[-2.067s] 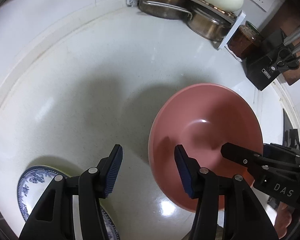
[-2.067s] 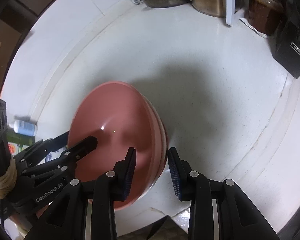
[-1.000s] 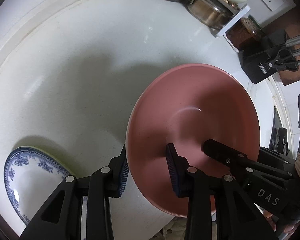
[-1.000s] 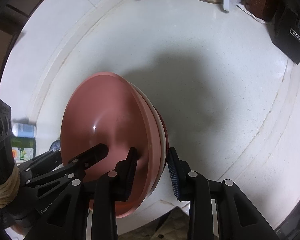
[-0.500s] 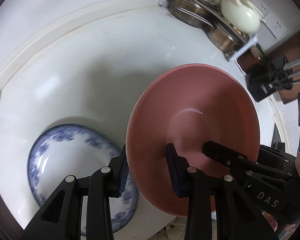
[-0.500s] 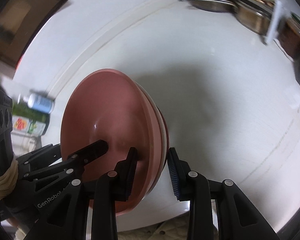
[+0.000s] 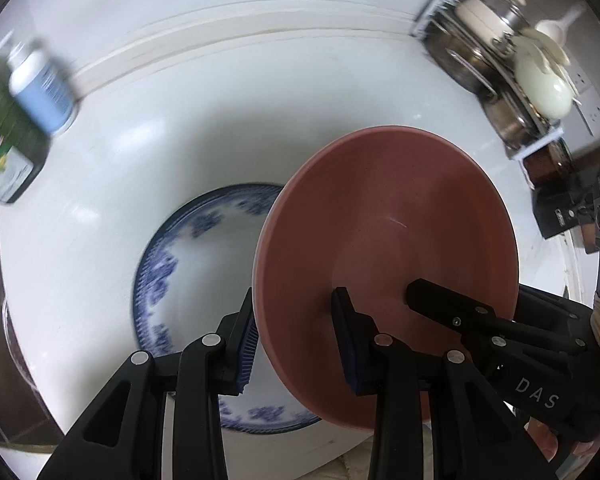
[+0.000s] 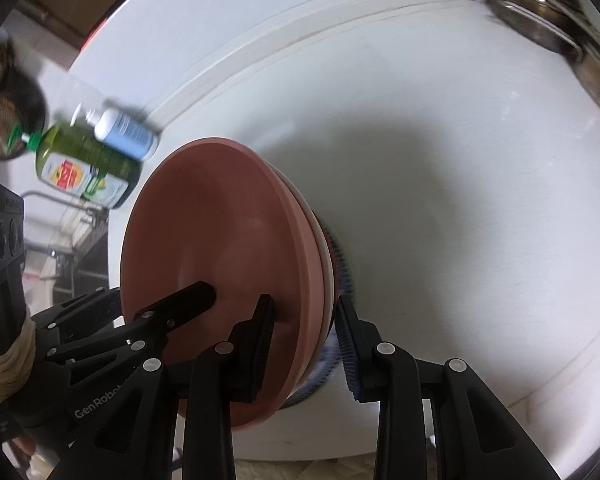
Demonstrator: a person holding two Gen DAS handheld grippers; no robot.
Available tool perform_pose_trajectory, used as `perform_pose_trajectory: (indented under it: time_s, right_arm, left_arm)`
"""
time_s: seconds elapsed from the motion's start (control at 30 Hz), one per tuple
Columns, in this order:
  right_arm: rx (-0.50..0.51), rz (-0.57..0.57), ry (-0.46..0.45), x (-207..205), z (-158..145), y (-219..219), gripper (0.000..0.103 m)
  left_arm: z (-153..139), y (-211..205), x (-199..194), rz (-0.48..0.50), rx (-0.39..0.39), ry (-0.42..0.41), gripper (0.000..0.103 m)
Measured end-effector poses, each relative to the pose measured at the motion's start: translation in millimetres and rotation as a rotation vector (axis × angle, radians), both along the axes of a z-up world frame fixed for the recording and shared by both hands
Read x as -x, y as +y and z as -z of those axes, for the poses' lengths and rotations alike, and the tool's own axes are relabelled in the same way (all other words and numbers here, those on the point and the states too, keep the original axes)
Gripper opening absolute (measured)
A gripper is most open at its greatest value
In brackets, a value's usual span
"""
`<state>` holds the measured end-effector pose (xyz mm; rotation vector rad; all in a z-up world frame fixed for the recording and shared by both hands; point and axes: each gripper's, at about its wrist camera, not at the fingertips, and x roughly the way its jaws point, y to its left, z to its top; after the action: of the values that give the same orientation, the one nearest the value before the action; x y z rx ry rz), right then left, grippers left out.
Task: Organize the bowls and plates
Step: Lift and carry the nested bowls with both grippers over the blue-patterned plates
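A stack of pink plates (image 7: 384, 216) (image 8: 220, 240) is held off the white counter by both grippers. My left gripper (image 7: 296, 344) is shut on the stack's left rim, one pad inside the top plate and one under it. From the opposite side my right gripper (image 8: 306, 344) is shut on the right rim; it also shows in the left wrist view as a black finger (image 7: 452, 312) lying in the plate. A blue-and-white patterned plate (image 7: 192, 276) rests on the counter, partly under the stack; only a sliver of the patterned plate (image 8: 342, 268) shows in the right wrist view.
A green soap bottle (image 8: 84, 168) and a white-and-blue bottle (image 7: 40, 84) stand at the counter's left. A rack of steel pots (image 7: 500, 80) and a black knife block (image 7: 568, 204) sit at the back right. The counter's front edge (image 8: 340, 460) runs just below the grippers.
Both grippers closed on the pink stack's rim, lifted it and carried it left. The blue-and-white plate now lies partly under the stack, and the bottles came into view.
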<state>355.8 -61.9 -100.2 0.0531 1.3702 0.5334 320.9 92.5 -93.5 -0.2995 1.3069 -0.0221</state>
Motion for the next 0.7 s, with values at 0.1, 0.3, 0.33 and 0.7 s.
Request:
perform_pose_trajectory:
  time_s: [0.1, 0.3, 0.33, 0.7]
  right_arm:
    - [0.004, -0.021, 0.016, 3, 8, 16, 0.033]
    - [0.017, -0.033, 0.051, 11, 20, 38, 0.033]
    - [0.019, -0.033, 0.055, 11, 21, 40, 0.033]
    - [0.025, -0.005, 0.08, 14, 29, 46, 0.033]
  left_arm:
    - [6, 13, 5, -0.016, 0.001, 0.015, 0.035]
    - [17, 29, 14, -0.022, 0.002, 0.043, 0.035]
    - [18, 30, 14, -0.021, 0.003, 0.049, 0.035]
    - [24, 36, 15, 0.003, 0.01, 0.057, 0.035]
